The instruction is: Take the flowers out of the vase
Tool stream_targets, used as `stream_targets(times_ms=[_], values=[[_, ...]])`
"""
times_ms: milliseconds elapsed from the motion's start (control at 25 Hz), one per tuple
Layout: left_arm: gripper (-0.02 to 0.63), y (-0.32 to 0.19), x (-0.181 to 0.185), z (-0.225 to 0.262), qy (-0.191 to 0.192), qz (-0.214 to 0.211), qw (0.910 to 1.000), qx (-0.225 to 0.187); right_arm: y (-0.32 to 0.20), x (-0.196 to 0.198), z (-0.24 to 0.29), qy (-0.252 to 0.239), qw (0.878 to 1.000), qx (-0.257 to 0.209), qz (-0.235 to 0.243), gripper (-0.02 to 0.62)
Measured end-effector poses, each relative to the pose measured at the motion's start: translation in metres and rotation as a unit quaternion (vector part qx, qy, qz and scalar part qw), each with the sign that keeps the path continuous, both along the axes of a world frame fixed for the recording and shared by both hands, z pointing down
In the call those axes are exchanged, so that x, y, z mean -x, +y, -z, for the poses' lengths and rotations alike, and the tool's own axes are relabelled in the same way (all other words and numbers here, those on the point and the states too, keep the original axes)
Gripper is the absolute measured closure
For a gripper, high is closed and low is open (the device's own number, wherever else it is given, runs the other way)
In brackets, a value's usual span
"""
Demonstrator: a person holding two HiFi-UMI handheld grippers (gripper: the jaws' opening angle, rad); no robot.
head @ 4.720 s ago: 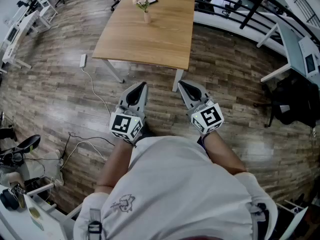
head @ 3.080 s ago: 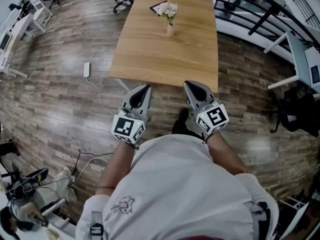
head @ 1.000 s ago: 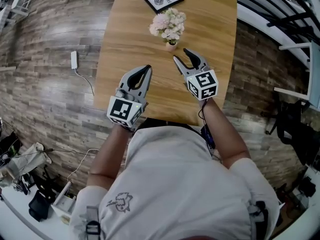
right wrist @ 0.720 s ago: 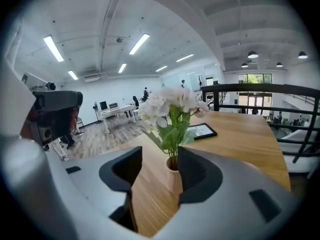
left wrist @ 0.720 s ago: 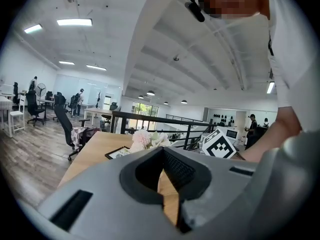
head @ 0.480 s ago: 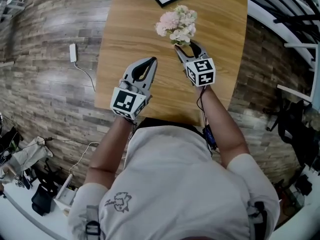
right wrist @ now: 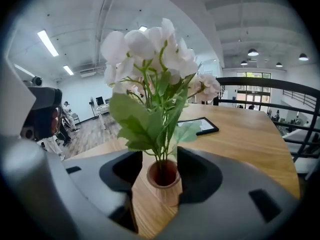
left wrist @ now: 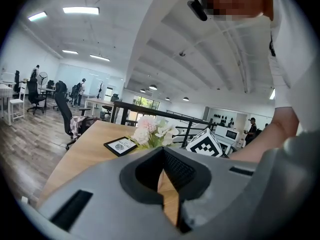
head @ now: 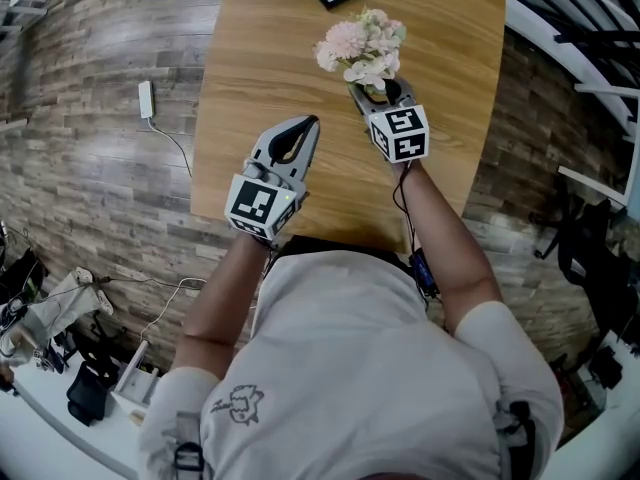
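Flowers in vase, upper centre of the head view | we judge stems light and soft, so we grip them low | right gripper closing round vase, not pinching | left gripper closed, empty.

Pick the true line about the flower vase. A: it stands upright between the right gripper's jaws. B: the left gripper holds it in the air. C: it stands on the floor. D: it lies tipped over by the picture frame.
A: the vase stands upright on the table between the closing jaws of the right gripper, not yet clamped.
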State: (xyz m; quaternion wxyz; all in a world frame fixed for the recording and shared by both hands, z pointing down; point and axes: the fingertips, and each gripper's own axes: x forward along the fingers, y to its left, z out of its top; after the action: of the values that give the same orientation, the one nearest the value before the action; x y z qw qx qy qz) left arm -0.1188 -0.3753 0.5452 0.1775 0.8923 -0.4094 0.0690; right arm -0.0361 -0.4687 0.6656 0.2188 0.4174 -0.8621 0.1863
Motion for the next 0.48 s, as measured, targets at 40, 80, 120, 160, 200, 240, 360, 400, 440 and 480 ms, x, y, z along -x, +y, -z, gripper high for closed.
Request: stream_targets(times_ms=[40, 80, 120, 160, 200, 240, 360, 400, 440, 480], values=[[0.601, 0.0005, -0.0003, -0.0002, -0.001, -0.001, 1.0, 0.0, -0.0006, 0.0005, -0.0001, 0.0, 1.0, -0.002, 0.0, 0.376], [0.603, 0.0006, -0.0003, 0.0, -0.001, -0.001, 1.0, -0.001, -0.0013, 0.0009, 0.0, 0.0, 1.0, -0.005, 0.0, 0.384], [0.601, 0.0003, -0.0002, 0.0003, -0.001, 0.0, 1.0, -0.001, -0.0023, 0.0012, 0.0003, -0.002, 1.0, -0.007, 0.0, 0.401], [0.603, -0.0002, 0.0002, 0.0004, -0.001, 0.0, 1.0, -0.001, -0.0035, 0.0014, 0.0008, -0.004, 1.0, -0.008, -0.001, 0.415], [0.601, -0.0005, 0.0003, 0.0002, -0.002, 0.001, 1.0, 0.0, -0.0047, 0.0011, 0.0014, -0.005, 1.0, -0.009, -0.003, 0.433], [0.603, -0.0004, 0.0, -0.0003, -0.002, 0.002, 1.0, 0.001, -0.0055, 0.0004, 0.0022, -0.006, 1.0, -0.011, -0.004, 0.459], [0.603, 0.0016, -0.002, -0.0022, -0.002, 0.005, 1.0, 0.004, -0.0059, -0.0022, 0.0035, -0.007, 1.0, -0.013, -0.008, 0.497], [0.603, 0.0022, -0.0025, -0.0025, -0.002, 0.006, 1.0, 0.005, -0.0059, -0.0028, 0.0039, -0.009, 1.0, -0.012, -0.009, 0.503], [0.601, 0.003, -0.0031, -0.0027, -0.002, 0.006, 1.0, 0.005, -0.0058, -0.0032, 0.0046, -0.01, 1.0, -0.012, -0.011, 0.506], [0.603, 0.0041, -0.0038, -0.0028, -0.002, 0.006, 1.0, 0.006, -0.0054, -0.0037, 0.0058, -0.012, 1.0, -0.012, -0.013, 0.511]])
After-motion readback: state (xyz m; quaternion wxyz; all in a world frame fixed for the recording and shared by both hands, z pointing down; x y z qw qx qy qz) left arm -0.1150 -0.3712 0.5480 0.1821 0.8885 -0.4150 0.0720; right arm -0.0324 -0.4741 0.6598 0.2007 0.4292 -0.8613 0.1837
